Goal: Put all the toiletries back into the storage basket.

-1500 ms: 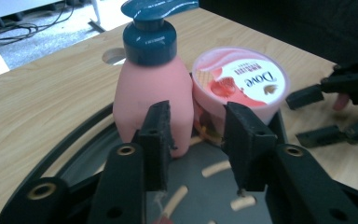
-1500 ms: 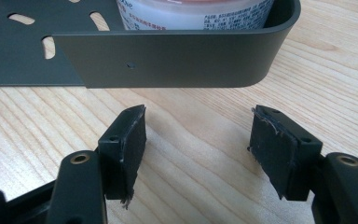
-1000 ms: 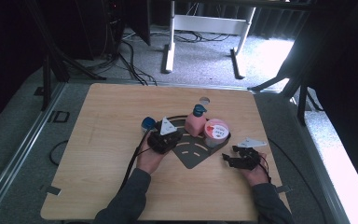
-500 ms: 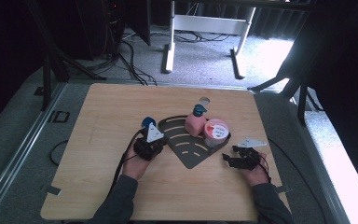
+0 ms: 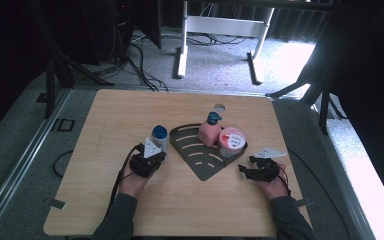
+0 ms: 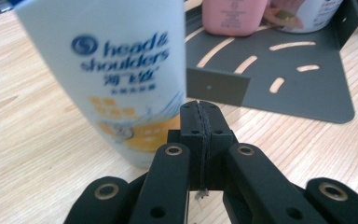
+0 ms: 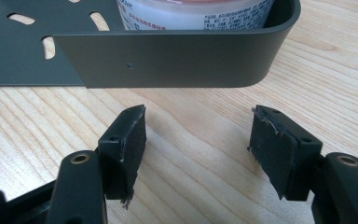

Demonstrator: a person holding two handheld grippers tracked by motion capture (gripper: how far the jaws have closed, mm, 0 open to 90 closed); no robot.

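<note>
Wooden worktop [image 5: 105, 115] carrying a dark grey fan-shaped rack [image 5: 202, 159] near its centre, slotted floor flat on the wood, raised wall along the far and right sides. Inside the rack, against that wall: pink bottle [image 5: 208, 131] with blue cap, upright, and just to its right a white tub [image 5: 231, 141] with a pink lid, the two close together or touching, cannot tell which. White shampoo bottle [image 5: 159, 138] with blue cap standing upright on bare wood just off the rack's left corner, apart from the rack; label printed "head & shoulders", seen close and blurred in the left gripper view [image 6: 121, 79]. Left gripper [image 5: 149, 160] held just on the near side of that bottle, jaws pressed together with nothing between them, tips beside the bottle's lower part; contact with the bottle cannot be told. Right gripper [image 5: 254, 172] resting low toward the right edge of the worktop, near side of the rack's right corner, jaws spread wide apart and empty, facing the rack's curved wall [image 7: 177, 56] with the tub behind it.
</note>
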